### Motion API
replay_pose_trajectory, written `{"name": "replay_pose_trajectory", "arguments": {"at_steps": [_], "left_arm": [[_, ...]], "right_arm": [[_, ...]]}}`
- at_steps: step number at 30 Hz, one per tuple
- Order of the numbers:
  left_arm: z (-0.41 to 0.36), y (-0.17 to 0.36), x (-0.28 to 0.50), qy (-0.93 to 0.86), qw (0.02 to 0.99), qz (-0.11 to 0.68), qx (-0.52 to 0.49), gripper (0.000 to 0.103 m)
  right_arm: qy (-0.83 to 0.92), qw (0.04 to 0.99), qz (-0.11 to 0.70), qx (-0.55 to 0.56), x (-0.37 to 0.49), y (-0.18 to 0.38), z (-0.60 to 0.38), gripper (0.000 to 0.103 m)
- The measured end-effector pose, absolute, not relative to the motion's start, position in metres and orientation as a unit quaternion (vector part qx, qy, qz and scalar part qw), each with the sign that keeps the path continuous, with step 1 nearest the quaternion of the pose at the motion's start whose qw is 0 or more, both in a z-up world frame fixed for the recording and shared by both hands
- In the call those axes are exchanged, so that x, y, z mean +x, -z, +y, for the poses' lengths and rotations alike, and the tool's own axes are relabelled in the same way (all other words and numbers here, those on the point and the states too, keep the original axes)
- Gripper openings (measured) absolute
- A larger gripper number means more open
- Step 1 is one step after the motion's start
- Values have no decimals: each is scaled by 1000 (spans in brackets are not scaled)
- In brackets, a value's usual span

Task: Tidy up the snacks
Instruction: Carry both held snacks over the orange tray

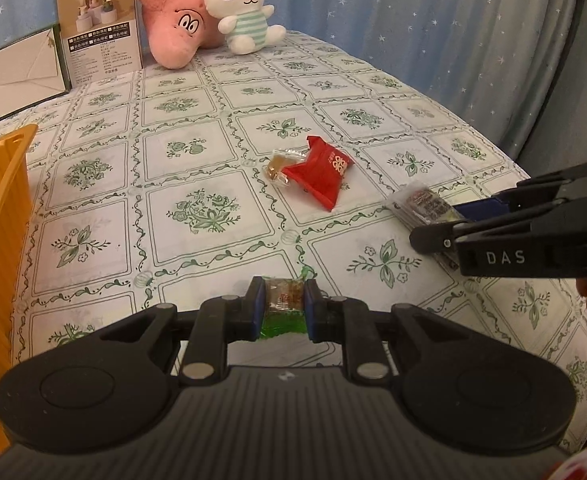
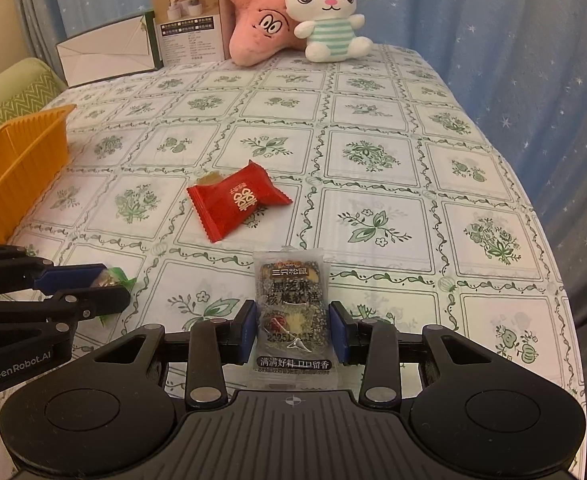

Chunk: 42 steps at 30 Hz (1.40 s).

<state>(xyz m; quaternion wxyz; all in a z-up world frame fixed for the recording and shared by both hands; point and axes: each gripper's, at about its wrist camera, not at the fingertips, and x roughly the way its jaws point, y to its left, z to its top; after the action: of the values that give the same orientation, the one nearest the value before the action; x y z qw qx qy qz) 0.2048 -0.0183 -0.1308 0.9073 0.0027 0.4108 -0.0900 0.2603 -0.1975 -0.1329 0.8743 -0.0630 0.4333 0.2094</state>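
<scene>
So we're mid pick-up here: the left claw [image 1: 284, 307] is clamped tight on a small green-wrapped candy [image 1: 284, 304], and the right claw [image 2: 292, 326] has its blue pads [image 2: 248, 326] on either side of a black sesame walnut cake packet [image 2: 292, 312], narrowed in but with slivers of gap showing, so I wouldn't call it a grip yet. That packet lies flat on the tabletop [image 2: 373, 120], on the near side of the red wedding candy [image 2: 237, 202] (a clear-wrapped brown sweet [image 1: 279, 167] is tucked against the red one's far side). My guess is the next move needs the right claw to finish squeezing the packet, then both hauls go over to the orange ribbed basket [image 2: 25, 160], well to the left of the red candy. That slick flat wrapper could slide out if the pinch is too light. Surface is a white cloth with green floral squares; way behind the red candy sit a pink star plush [image 2: 257, 20], a white bunny plush [image 2: 325, 12], a product box [image 2: 189, 20], and blue starry curtains [image 2: 493, 20].
</scene>
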Motion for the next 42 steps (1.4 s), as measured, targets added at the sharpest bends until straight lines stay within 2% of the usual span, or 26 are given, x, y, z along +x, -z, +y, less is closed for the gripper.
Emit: {"name": "replay_pose_trajectory", "arguments": {"at_steps": [7, 24, 42], "left_arm": [[-15, 114, 204, 84, 911, 404, -16, 18], [7, 34, 181, 84, 925, 367, -46, 18], [69, -1, 124, 49, 928, 364, -57, 18]], "right_arm": [[-216, 876, 429, -53, 261, 116, -200, 38], [-213, 883, 418, -5, 226, 30, -175, 38], [-244, 880, 407, 0, 164, 5, -119, 38]]}}
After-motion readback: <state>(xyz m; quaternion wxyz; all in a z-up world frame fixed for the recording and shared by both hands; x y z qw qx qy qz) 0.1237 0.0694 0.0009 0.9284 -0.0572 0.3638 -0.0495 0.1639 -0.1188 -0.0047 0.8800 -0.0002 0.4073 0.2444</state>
